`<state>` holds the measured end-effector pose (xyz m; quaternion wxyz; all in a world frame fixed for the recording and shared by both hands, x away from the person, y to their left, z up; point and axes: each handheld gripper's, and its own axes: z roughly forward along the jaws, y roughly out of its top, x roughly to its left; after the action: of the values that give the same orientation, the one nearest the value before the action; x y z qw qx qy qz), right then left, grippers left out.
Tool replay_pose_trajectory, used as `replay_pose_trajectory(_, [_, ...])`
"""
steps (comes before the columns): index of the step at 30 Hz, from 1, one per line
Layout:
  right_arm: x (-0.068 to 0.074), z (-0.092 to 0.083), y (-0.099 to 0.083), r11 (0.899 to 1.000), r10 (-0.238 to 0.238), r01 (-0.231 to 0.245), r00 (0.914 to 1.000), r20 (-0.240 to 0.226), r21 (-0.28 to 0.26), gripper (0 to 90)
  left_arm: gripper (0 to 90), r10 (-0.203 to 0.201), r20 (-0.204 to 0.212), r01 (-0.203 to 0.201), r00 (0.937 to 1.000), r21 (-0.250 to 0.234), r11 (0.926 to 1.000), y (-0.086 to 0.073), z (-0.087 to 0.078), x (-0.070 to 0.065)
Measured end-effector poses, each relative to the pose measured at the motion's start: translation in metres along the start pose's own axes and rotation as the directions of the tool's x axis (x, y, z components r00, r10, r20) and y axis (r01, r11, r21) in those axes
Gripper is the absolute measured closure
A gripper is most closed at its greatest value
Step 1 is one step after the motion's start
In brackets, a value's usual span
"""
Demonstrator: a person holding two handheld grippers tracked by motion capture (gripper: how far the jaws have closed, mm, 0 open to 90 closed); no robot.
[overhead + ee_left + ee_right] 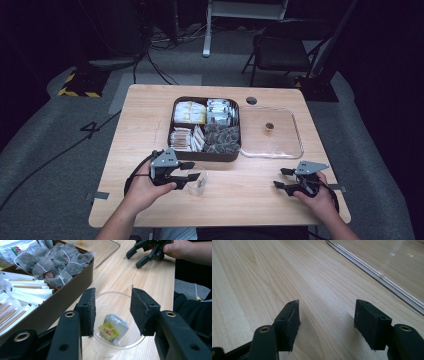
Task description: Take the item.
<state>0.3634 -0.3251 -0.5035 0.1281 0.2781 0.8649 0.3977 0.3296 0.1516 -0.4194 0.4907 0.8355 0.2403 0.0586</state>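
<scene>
A clear plastic cup stands on the wooden table just in front of the brown box. Inside it lies a silver tea bag with a yellow label. My left gripper hovers right over the cup's mouth, its jaws apart and nothing pressed between the pads. From above, the left gripper sits beside the cup. My right gripper rests low at the table's right front with its jaws open and empty, and its own view has bare wood between the pads.
A brown divided box holds several tea bags, sachets and stick packets. To its right lies a clear shallow tray with a small brown item in it. A folding chair stands beyond the table.
</scene>
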Motion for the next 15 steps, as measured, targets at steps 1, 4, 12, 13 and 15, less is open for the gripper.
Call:
replay_pose_trajectory(1, [0.0,0.0,0.0,1.0,0.0,0.0,1.0,0.0,0.0,37.5,55.1,-0.003,-0.005,0.003,1.0,-0.005,1.0,0.0,-0.002,0.0])
replay_pose_trajectory(4, [0.0,0.0,0.0,1.0,0.0,0.0,1.0,0.0,0.0,37.5,51.6,-0.009,-0.027,0.009,0.9996,-0.026,0.9996,0.0,-0.009,0.0])
replay_pose_trajectory(12, [0.0,-0.001,-0.001,1.0,0.0,0.0,1.0,-0.006,0.001,37.5,42.2,-0.029,-0.166,0.02,0.9857,-0.056,0.9982,-0.004,-0.039,0.0])
replay_pose_trajectory(13, [-0.001,-0.002,-0.001,1.0,-0.001,0.001,1.0,-0.007,0.001,37.5,41.9,-0.035,-0.187,0.024,0.9817,-0.061,0.9979,-0.006,-0.044,0.0])
replay_pose_trajectory(15, [-0.001,-0.003,-0.002,1.0,0.0,0.0,1.0,-0.007,0.002,37.5,41.2,-0.051,-0.22,0.035,0.9742,-0.072,0.9967,-0.009,-0.052,0.0])
